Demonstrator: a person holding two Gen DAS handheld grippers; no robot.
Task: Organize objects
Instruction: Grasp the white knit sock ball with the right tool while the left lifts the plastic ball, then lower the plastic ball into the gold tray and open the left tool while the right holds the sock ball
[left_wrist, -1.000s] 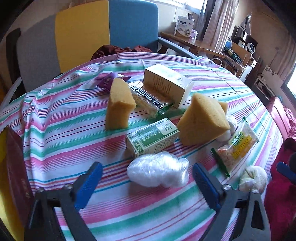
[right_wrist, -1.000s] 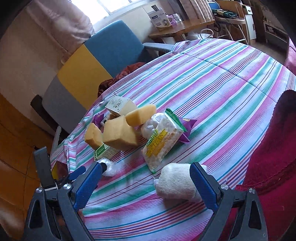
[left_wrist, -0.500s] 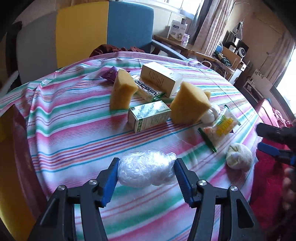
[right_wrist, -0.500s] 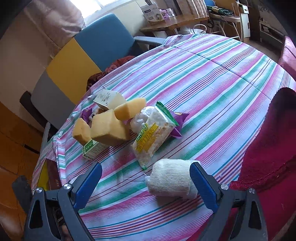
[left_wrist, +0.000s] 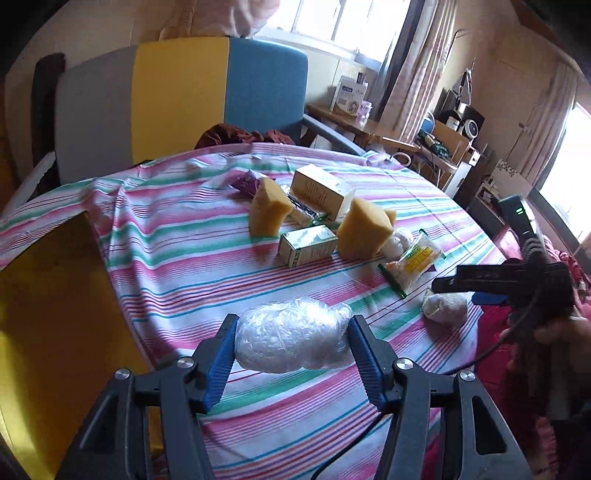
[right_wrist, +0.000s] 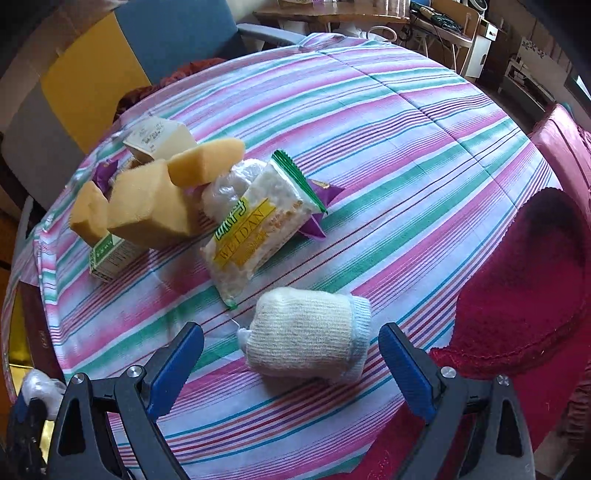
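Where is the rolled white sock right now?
In the right wrist view the sock lies on the striped tablecloth between the closing right gripper pads, just below the snack packet.

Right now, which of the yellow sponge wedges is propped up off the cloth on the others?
The pale wedge nearest the cream carton: it rests tilted atop the big wedge. The big and small wedges stand lower.

Sock roll (right_wrist: 308, 349) before snack packet (right_wrist: 258, 221)
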